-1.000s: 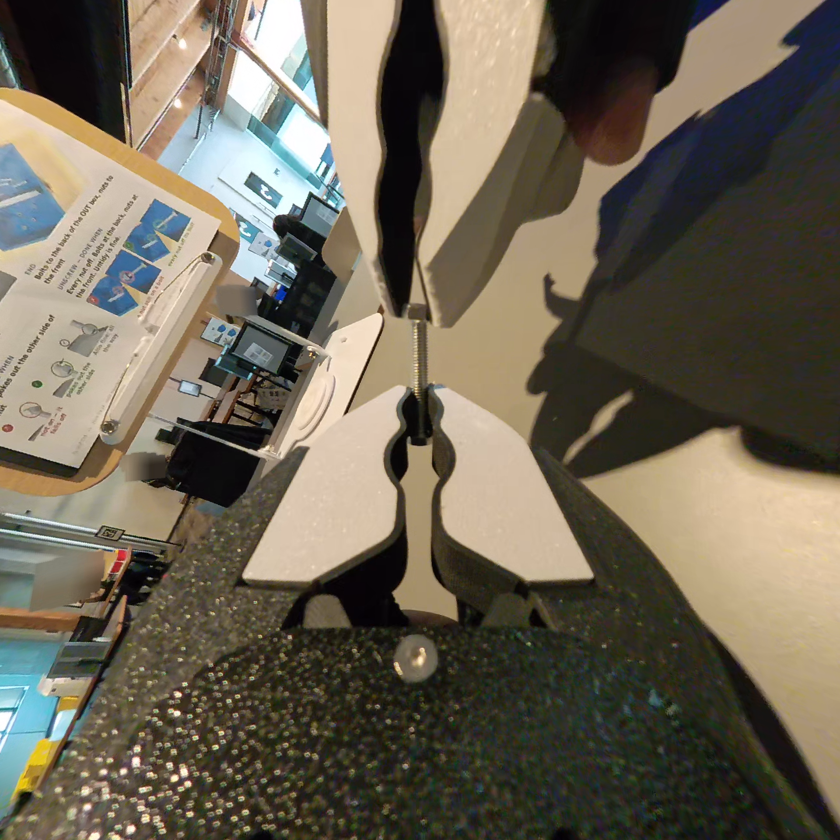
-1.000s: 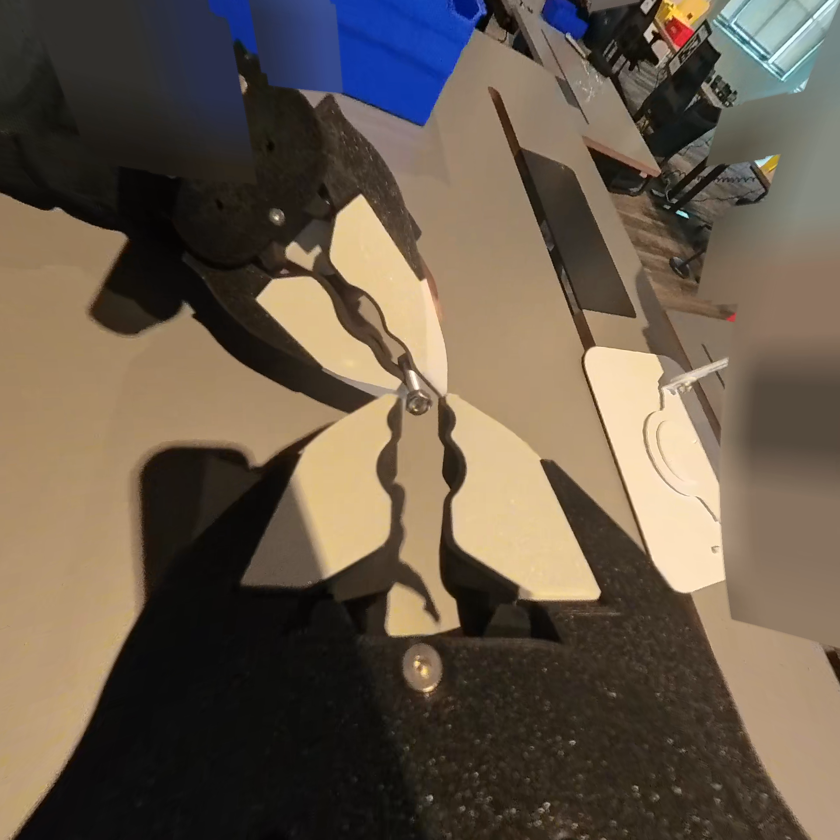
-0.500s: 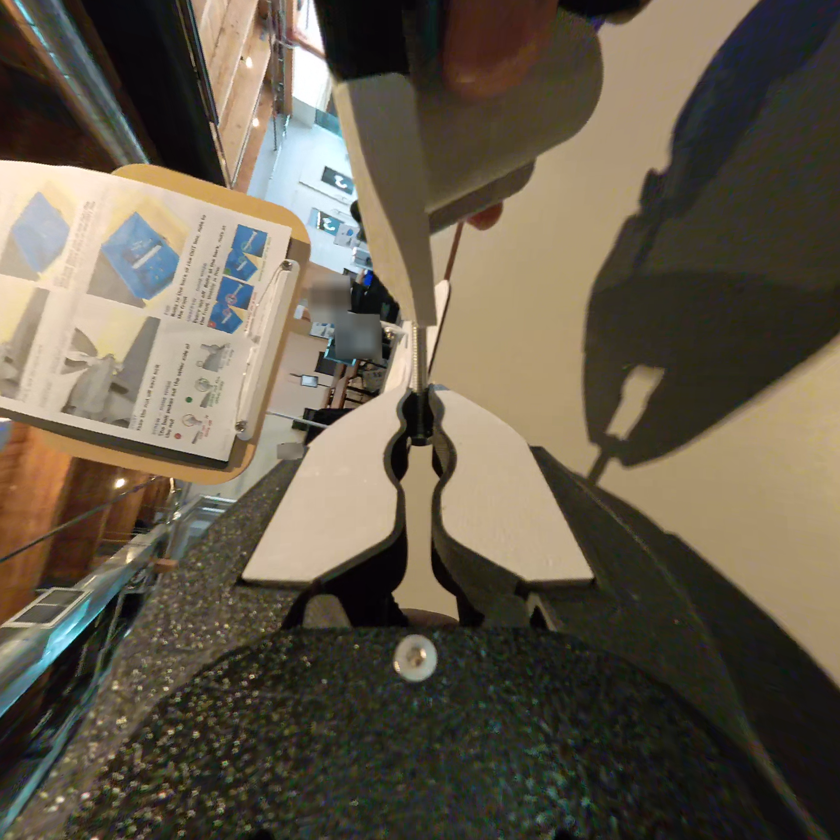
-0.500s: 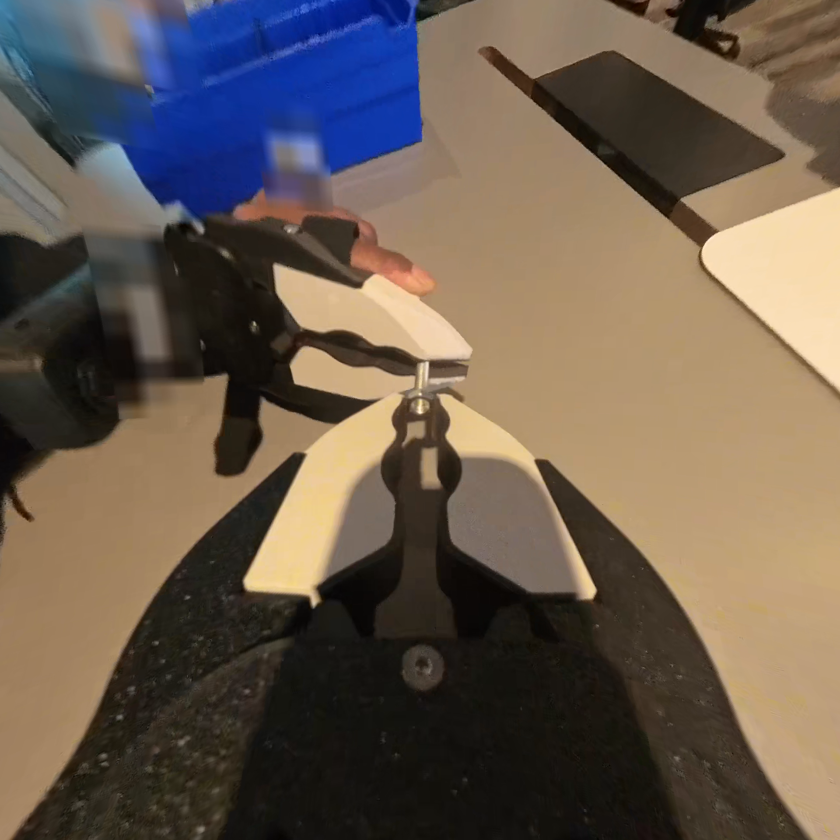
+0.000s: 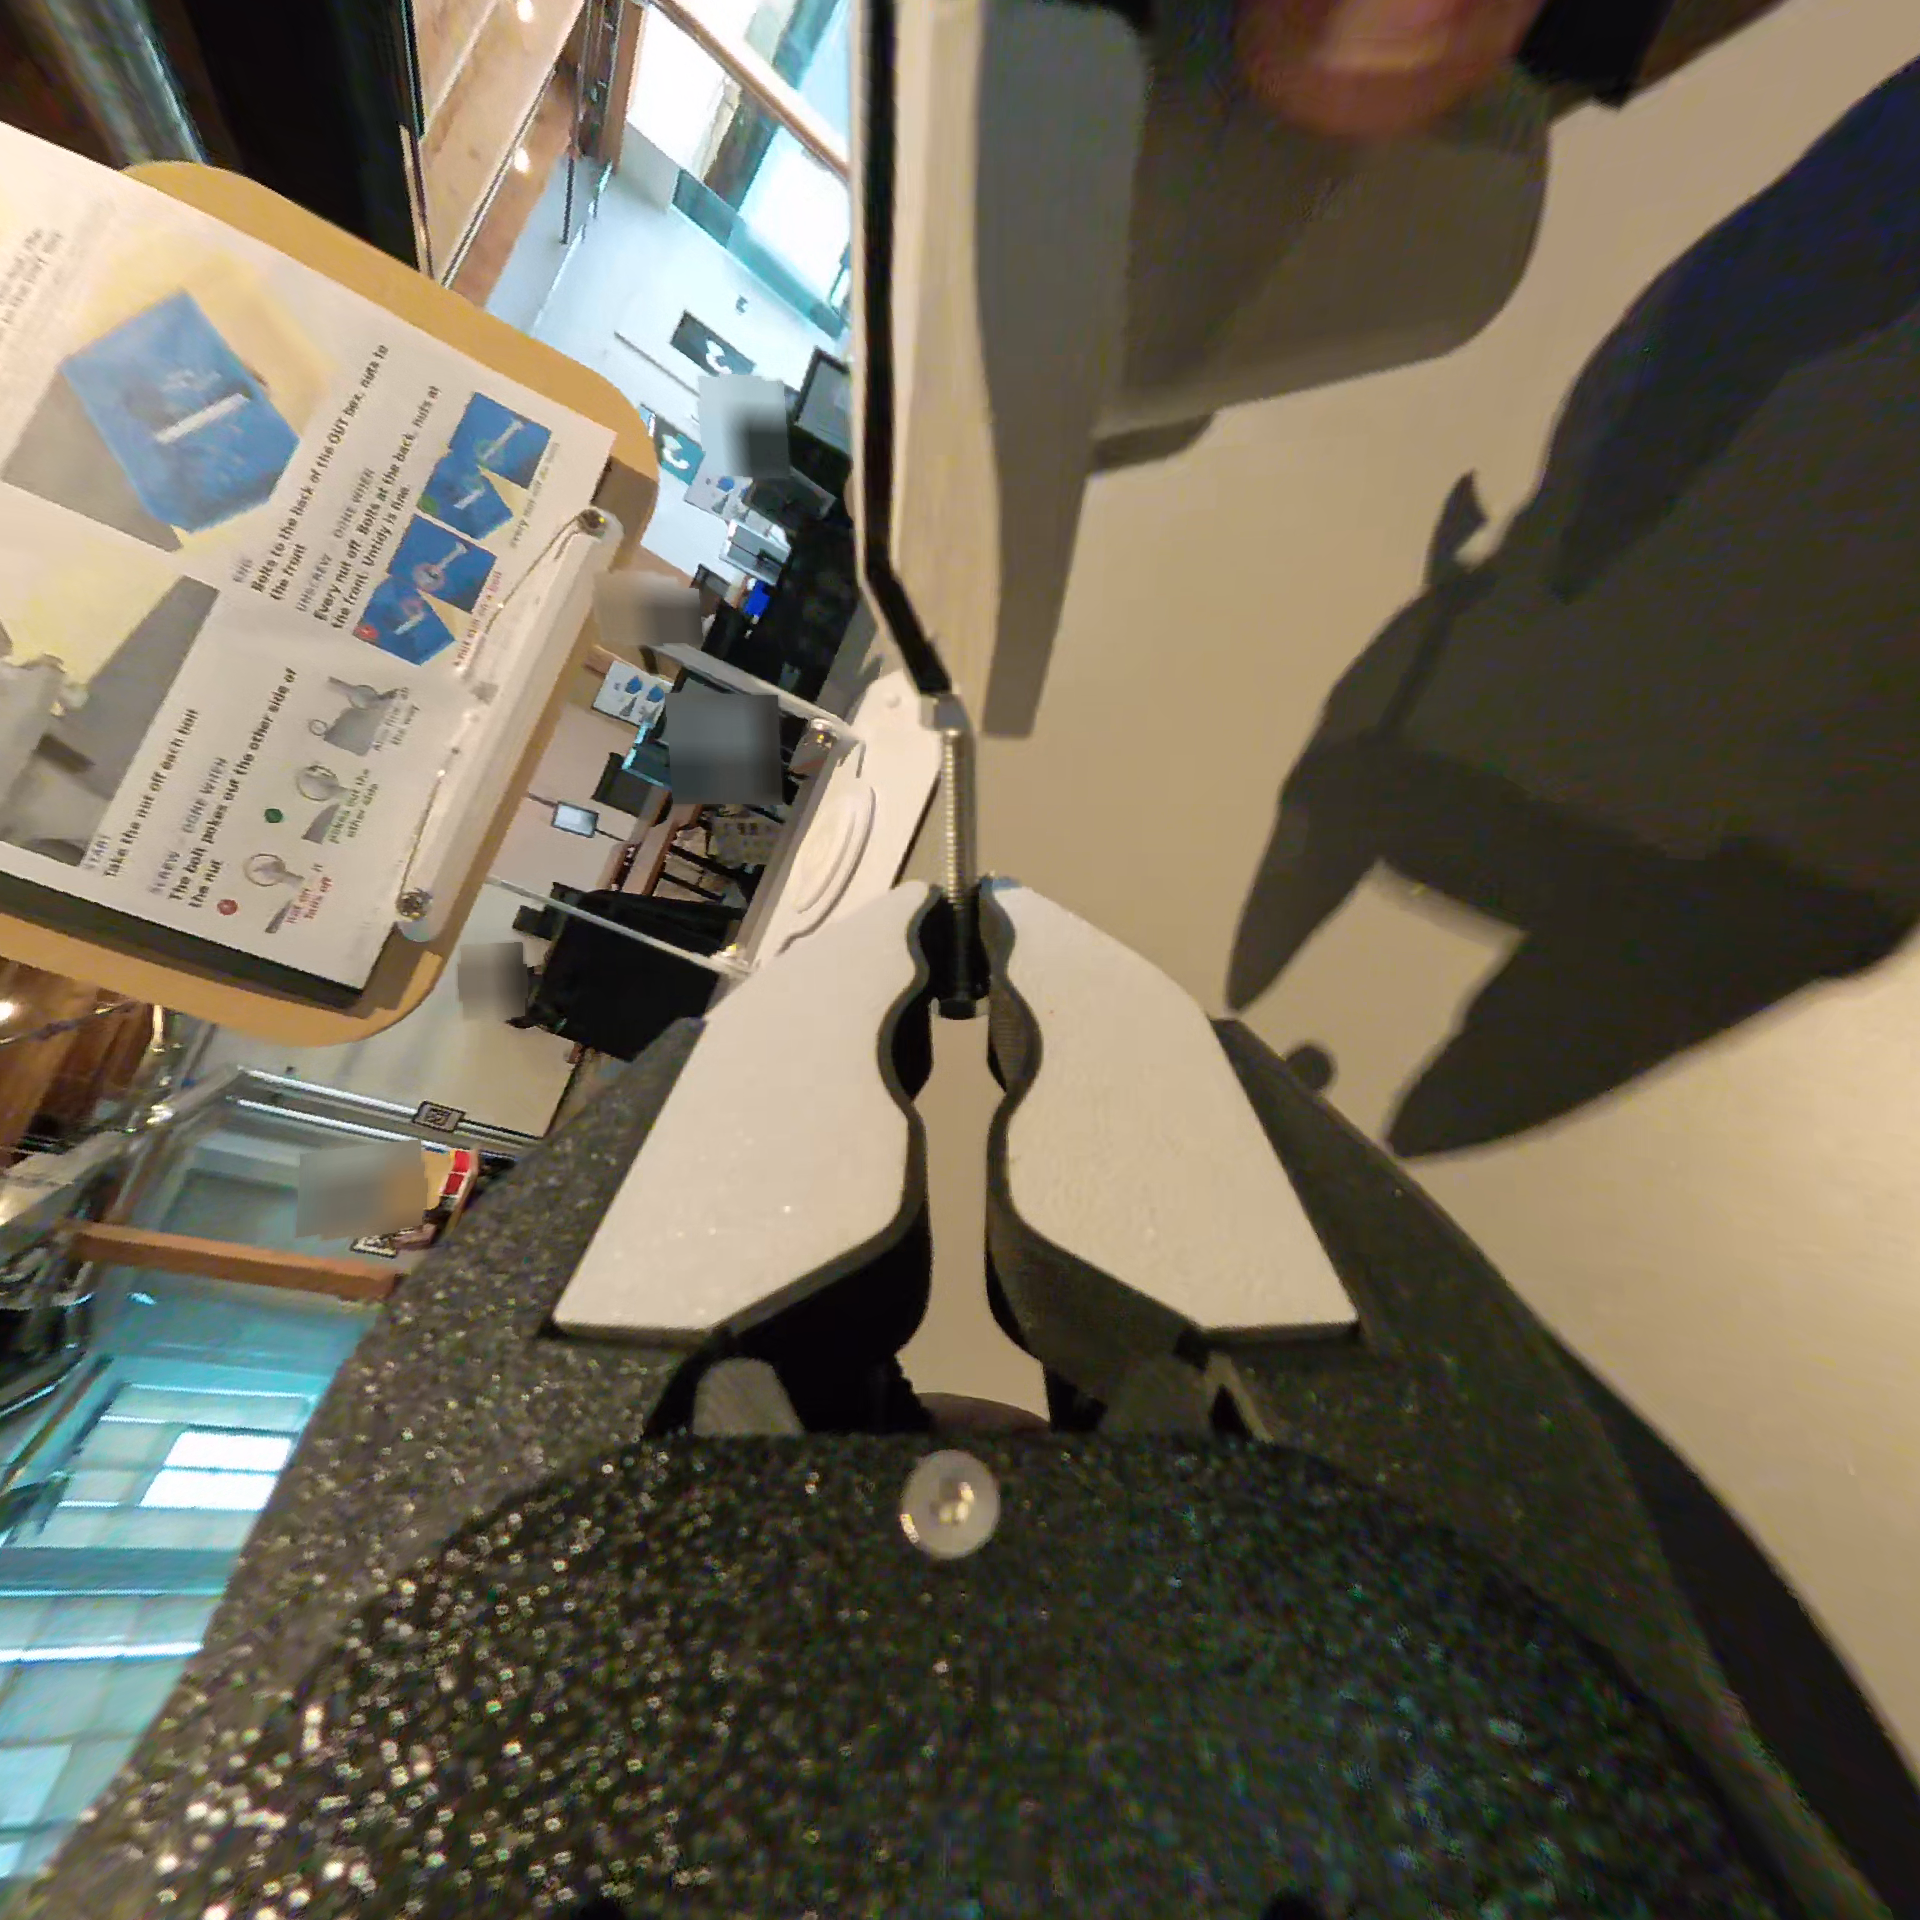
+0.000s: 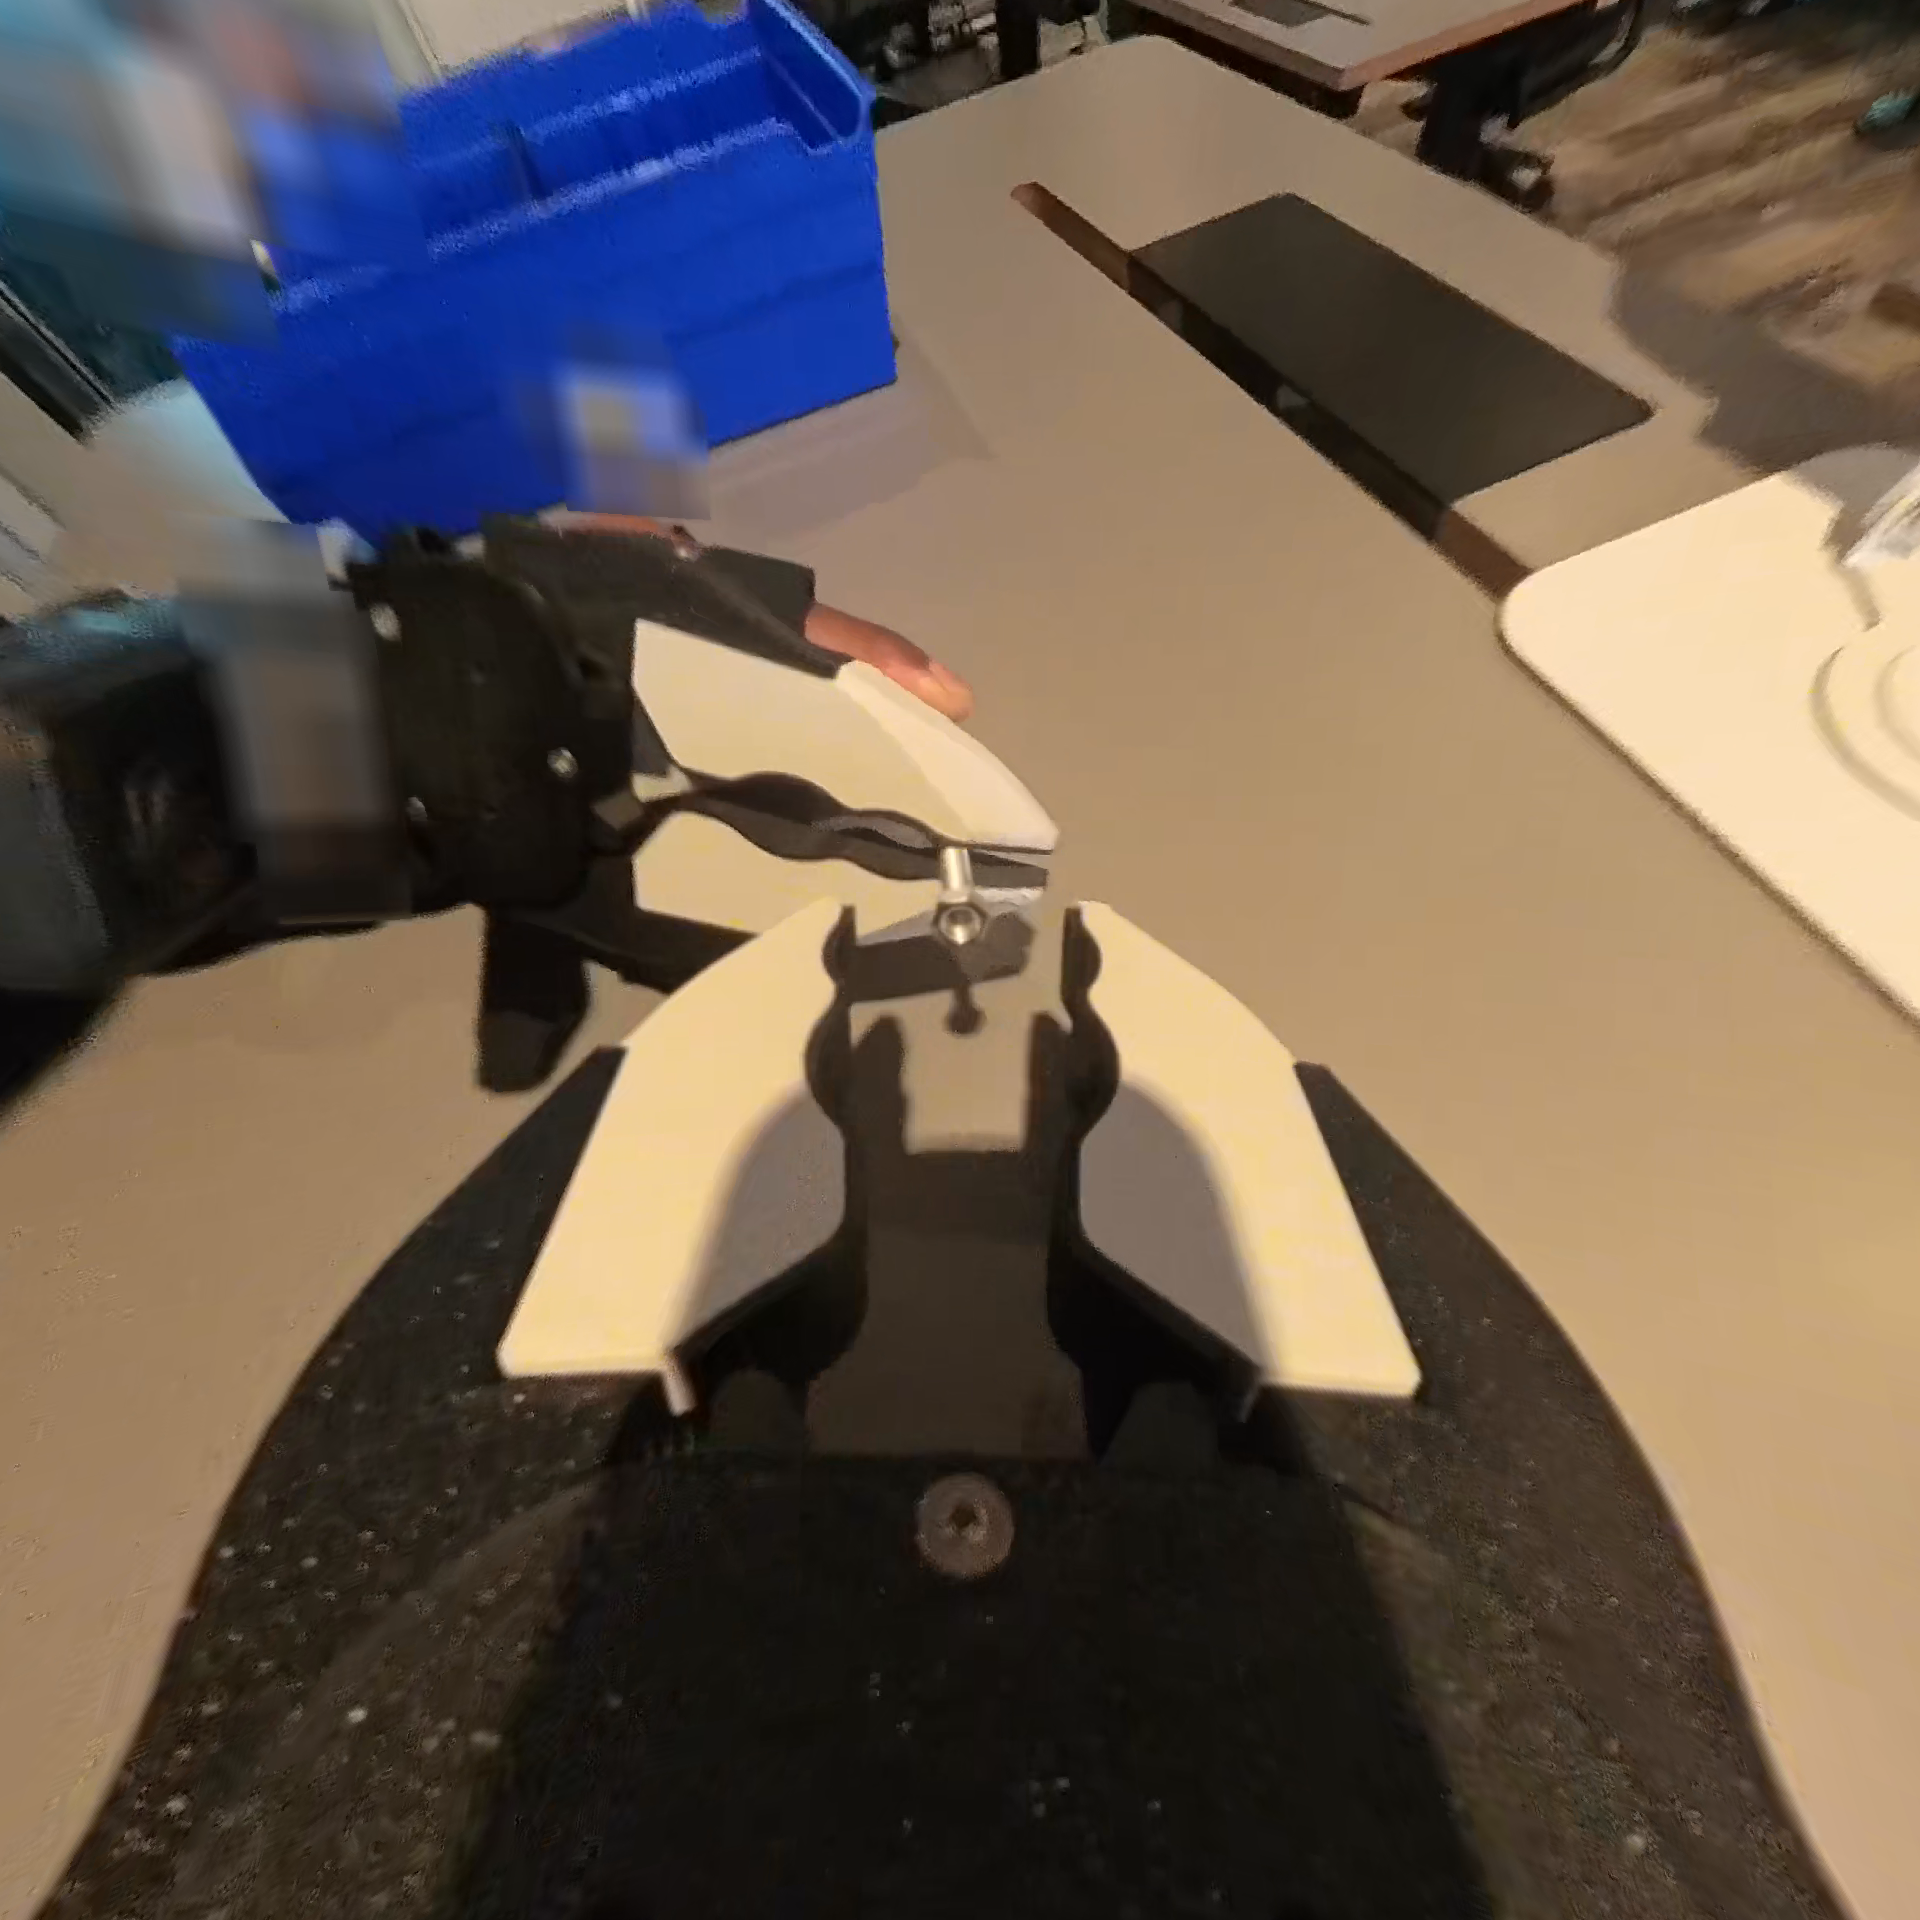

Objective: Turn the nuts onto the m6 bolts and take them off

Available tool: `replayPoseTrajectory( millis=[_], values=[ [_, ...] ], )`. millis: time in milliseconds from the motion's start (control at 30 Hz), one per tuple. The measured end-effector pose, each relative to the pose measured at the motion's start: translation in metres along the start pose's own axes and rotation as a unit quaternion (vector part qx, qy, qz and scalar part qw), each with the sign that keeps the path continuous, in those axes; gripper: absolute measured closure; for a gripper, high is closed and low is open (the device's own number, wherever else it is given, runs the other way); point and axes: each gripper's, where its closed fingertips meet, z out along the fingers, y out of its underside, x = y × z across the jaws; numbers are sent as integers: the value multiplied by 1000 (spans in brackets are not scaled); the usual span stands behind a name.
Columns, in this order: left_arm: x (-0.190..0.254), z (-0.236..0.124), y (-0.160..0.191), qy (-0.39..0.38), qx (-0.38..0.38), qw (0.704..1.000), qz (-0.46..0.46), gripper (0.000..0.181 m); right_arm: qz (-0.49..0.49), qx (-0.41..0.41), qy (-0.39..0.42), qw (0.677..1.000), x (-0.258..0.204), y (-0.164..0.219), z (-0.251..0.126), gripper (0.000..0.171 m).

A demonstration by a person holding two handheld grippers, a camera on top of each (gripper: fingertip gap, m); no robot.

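Note:
My left gripper (image 5: 961, 920) is shut on the head end of a silver M6 bolt (image 5: 958, 821), which points forward out of its tips. A nut (image 5: 948, 714) sits at the bolt's far end. In the right wrist view, my right gripper (image 6: 958, 916) is open, with its two white fingertips spread on either side of the nut (image 6: 958, 921) and not touching it. The left gripper (image 6: 1016, 852) reaches in there from the left, holding the bolt (image 6: 951, 864). In the left wrist view, the right gripper (image 5: 971, 704) hangs down over the nut.
A blue bin (image 6: 582, 260) stands at the far left of the grey table (image 6: 1195, 831). A black mat (image 6: 1382, 343) and a white board (image 6: 1714, 707) lie to the right. An instruction sheet on a wooden board (image 5: 260, 623) stands beyond the left gripper. There is about 4 cm between the tips of the two grippers.
My right gripper was closed around the nut and has now opened wide. The left gripper still grips the bolt, and both views have swung round.

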Motion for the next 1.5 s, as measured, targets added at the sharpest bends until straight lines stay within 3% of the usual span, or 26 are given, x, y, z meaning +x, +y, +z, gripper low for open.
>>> replayPoseTrajectory(
  millis=[233,500,633,733,867,967,1067,1233,1367,1500],
  values=[
    [9,0,-4,29,15,999,-3,176,-230,-34,65,970,-3,5,-11,147],
    [14,0,-4,42,15,999,9,176,-274,-54,72,958,-5,11,-8,147],
    [14,0,-6,40,18,999,16,176,-279,-78,89,953,-1,18,-2,158],
    [11,-1,-3,27,8,999,36,176,-227,-81,82,967,-1,18,1,161],
    [6,-2,1,5,-8,996,84,176,-29,-82,26,996,-3,19,5,161],
    [4,-2,3,-2,-12,996,91,176,101,-61,-18,993,-5,17,7,161],
    [3,-2,1,4,0,999,53,176,135,-40,-48,989,-7,13,6,161],
    [3,-1,2,22,10,1000,5,176,-25,-45,13,999,1,9,-3,140],
    [8,-1,0,40,19,999,-7,176,-183,-57,64,979,-2,7,-7,142],
    [13,-1,-1,53,23,998,-1,176,-241,-72,82,964,-2,12,-4,148]
  ],
)
